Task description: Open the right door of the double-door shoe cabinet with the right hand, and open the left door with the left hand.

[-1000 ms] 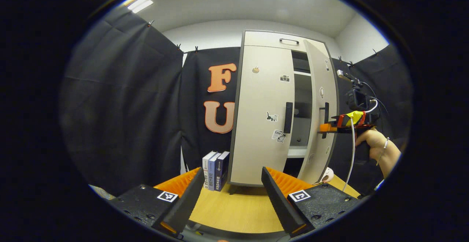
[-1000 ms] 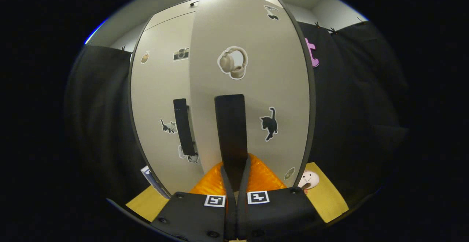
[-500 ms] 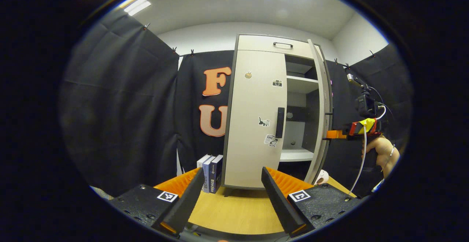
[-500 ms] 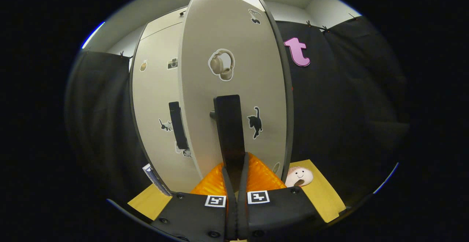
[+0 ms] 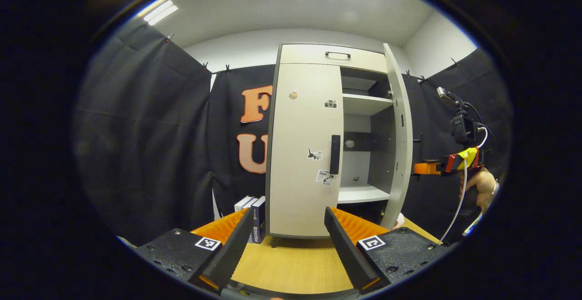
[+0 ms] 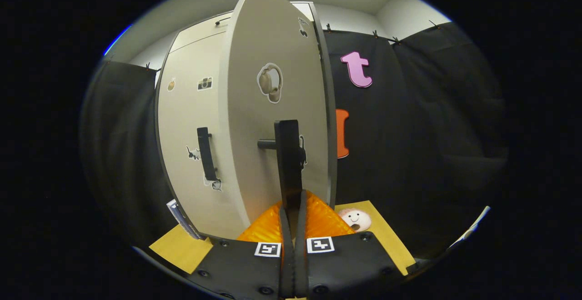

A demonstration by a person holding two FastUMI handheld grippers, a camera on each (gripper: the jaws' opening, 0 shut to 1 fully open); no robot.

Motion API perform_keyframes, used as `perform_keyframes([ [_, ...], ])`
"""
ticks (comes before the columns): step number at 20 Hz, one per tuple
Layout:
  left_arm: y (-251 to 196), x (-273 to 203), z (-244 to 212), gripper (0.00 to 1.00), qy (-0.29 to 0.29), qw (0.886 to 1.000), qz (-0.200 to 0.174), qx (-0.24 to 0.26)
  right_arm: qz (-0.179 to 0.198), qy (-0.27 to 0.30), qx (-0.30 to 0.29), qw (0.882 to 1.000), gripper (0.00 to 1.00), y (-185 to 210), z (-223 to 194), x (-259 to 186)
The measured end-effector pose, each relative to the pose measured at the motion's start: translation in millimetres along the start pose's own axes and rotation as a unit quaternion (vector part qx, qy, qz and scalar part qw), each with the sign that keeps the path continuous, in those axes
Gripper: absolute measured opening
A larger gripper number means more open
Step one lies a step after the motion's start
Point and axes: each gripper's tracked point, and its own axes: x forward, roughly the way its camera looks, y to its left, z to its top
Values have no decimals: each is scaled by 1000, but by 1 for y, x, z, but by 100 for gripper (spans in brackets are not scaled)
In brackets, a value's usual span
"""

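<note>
We clamp the right gripper [image 6: 291, 200] on the black bar handle [image 6: 288, 154] of the beige right door [image 6: 273, 122] to swing it wide, while the left gripper [image 5: 286, 241], fingers apart, waits over the wooden desk's [image 5: 291, 268] front edge facing the shut left door [image 5: 302, 150].

**Wooden table and its load**

The light wooden table [image 5: 291, 268] carries the shoe cabinet [image 5: 300, 154], standing upright at its far side, toward 12 o'clock. At about 9 o'clock of the cabinet's base, just beside it, a few books [image 5: 254, 216] stand upright on the tabletop. At about 3 o'clock of the base lies a small pale toy with a face [image 6: 355, 218].
</note>
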Motion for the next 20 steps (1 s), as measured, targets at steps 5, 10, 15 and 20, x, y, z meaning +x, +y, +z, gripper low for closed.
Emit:
perform_keyframes([
  [5, -16, 11, 0, 94, 5, 1000, -10, 0, -1, 1, 0, 1000, 8, -7, 0, -3],
  [10, -23, 18, 0, 94, 9, 1000, -8, 4, -1, 0, -2, 1000, 8, -13, 0, -4],
  [15, -26, 28, -1, 95, 11, 1000, -2, 8, 5, 0, 1, 1000, 8, -17, 1, -6],
  [20, -38, 42, 2, 94, 6, 1000, -5, 15, 1, -4, -2, 1000, 7, -28, 1, -7],
])
